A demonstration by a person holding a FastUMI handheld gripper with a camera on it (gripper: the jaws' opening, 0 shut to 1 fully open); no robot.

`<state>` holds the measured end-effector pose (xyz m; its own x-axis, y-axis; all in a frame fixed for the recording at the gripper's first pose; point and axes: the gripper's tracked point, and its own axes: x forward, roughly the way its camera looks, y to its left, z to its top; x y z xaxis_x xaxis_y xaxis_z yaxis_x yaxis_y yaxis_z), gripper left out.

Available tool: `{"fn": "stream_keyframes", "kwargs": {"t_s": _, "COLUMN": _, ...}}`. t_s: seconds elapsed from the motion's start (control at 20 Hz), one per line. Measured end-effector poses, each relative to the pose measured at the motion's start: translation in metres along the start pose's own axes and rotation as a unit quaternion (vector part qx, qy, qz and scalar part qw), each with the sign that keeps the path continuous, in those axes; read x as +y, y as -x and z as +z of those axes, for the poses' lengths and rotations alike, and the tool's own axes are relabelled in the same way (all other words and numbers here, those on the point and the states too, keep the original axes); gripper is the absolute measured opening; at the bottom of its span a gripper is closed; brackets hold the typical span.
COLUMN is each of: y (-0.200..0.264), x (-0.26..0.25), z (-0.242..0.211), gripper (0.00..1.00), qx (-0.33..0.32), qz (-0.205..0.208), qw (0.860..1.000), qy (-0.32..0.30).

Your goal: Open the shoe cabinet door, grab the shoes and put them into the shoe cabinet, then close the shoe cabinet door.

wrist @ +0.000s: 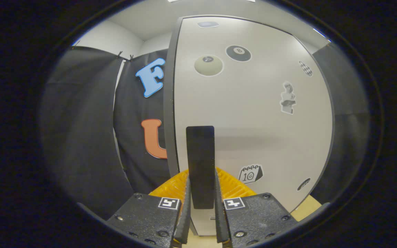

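Two fingers of the gripper (201, 203) are seen closed in around the dark upright handle (200, 162) of the shoe cabinet door (253, 113), one on each side of it. The handle's long axis runs vertically, rising from between the fingertips and on beyond them up the pale door face. Both fingers (186, 206) appear to be pressed against the handle's flanks, though the contact itself is distorted so close to the lens and cannot be confirmed with certainty. The door's dark edge (169, 103) lies just left of the handle, so the free side is judged to be there and the hinges on the far right. A pull back toward the camera, swinging about that right side, is what the coming move seems to require. Stickers (250, 173) are scattered right of the handle and above it. No shoes are taken in yet; the opening step is judged to be under way.
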<state>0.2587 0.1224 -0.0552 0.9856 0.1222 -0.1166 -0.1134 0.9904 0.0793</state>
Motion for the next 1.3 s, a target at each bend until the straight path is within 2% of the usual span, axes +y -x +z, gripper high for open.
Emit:
{"fn": "stream_keyframes", "kwargs": {"t_s": 0.2, "y": 0.024, "x": 0.001, "z": 0.001, "gripper": 0.32, "qx": 0.0, "qz": 0.026, "qw": 0.999, "qy": 0.027}}
{"fn": "stream_keyframes", "kwargs": {"t_s": 0.55, "y": 0.091, "x": -0.015, "z": -0.001, "gripper": 0.32, "qx": 0.005, "qz": 0.102, "qw": 0.994, "qy": 0.036}}
{"fn": "stream_keyframes", "kwargs": {"t_s": 1.0, "y": 0.152, "x": -0.056, "z": -0.003, "gripper": 0.31, "qx": 0.012, "qz": 0.119, "qw": 0.992, "qy": 0.043}}
{"fn": "stream_keyframes", "kwargs": {"t_s": 1.3, "y": 0.188, "x": -0.092, "z": 0.0, "gripper": 0.3, "qx": 0.006, "qz": 0.102, "qw": 0.994, "qy": 0.05}}
